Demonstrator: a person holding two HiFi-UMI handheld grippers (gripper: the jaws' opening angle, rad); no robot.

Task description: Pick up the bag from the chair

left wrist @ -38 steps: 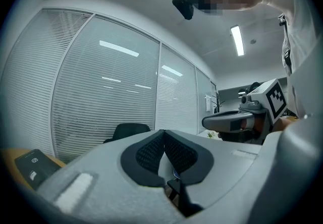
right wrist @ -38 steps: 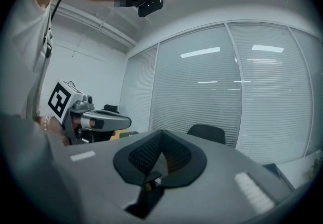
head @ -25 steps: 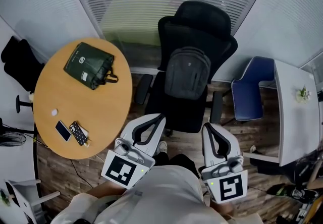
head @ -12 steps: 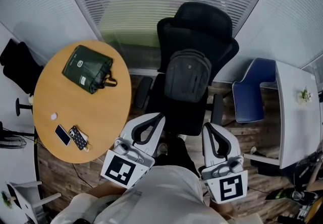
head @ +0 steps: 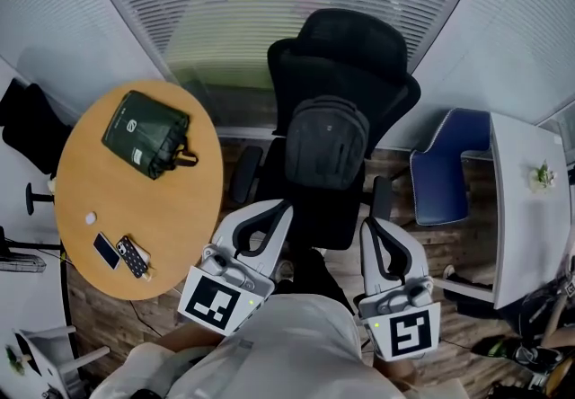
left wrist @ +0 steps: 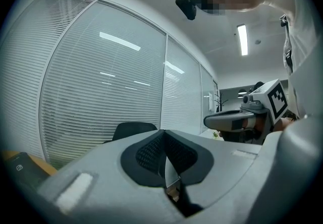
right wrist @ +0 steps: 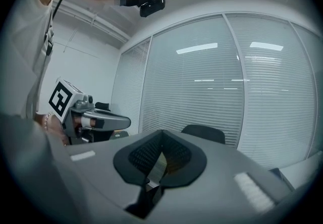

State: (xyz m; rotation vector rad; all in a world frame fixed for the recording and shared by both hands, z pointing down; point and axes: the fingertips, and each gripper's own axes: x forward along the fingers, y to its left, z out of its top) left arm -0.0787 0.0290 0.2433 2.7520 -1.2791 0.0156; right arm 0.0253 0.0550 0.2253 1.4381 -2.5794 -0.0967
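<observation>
Presently, the grey bag stood upright on the chair seat, against its backrest. On my left gripper and right gripper, both just short of the chair, the fingers were pressed together and empty. Arriving like that would likely have shoved the bag over or swivelled the chair away.

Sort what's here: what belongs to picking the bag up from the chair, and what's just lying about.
Job: grey backpack, black office chair, left gripper, right gripper.
Lying about: green bag, round table, two phones, blue chair.
</observation>
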